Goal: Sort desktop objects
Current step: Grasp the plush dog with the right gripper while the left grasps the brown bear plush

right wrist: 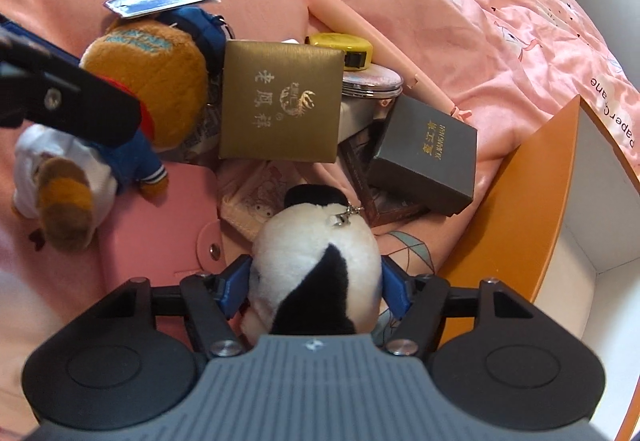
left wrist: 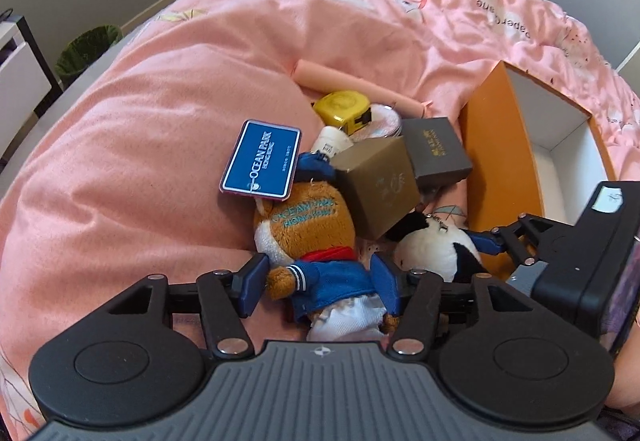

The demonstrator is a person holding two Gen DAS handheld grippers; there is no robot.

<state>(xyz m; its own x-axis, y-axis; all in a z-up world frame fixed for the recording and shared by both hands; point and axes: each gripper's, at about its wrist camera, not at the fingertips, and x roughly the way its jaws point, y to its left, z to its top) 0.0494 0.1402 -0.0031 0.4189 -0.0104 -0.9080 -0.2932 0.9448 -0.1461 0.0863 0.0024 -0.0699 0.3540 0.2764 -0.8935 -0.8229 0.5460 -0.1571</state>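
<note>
A brown plush in a blue sailor jacket (left wrist: 308, 229) (right wrist: 152, 81) lies on the pink quilt with a blue Ocean Park tag (left wrist: 262, 161) at its head. My left gripper (left wrist: 320, 286) is open and straddles its lower body, one pad on each side. A black-and-white panda plush (right wrist: 316, 241) (left wrist: 432, 249) lies beside it. My right gripper (right wrist: 315, 291) is open around the panda, its blue pads close to the fur on both sides. Behind them lie a gold box (right wrist: 280, 101), a dark grey box (right wrist: 428, 157) and a yellow tape measure (right wrist: 340, 45).
An open orange box (right wrist: 520, 201) (left wrist: 496, 161) with a white inside stands to the right. A pink wallet (right wrist: 160, 225), a pink tube (right wrist: 360, 25), a round pink compact (right wrist: 372, 81) and a white bottle (left wrist: 330, 139) lie in the pile. A green bin (left wrist: 86, 49) stands beyond the bed.
</note>
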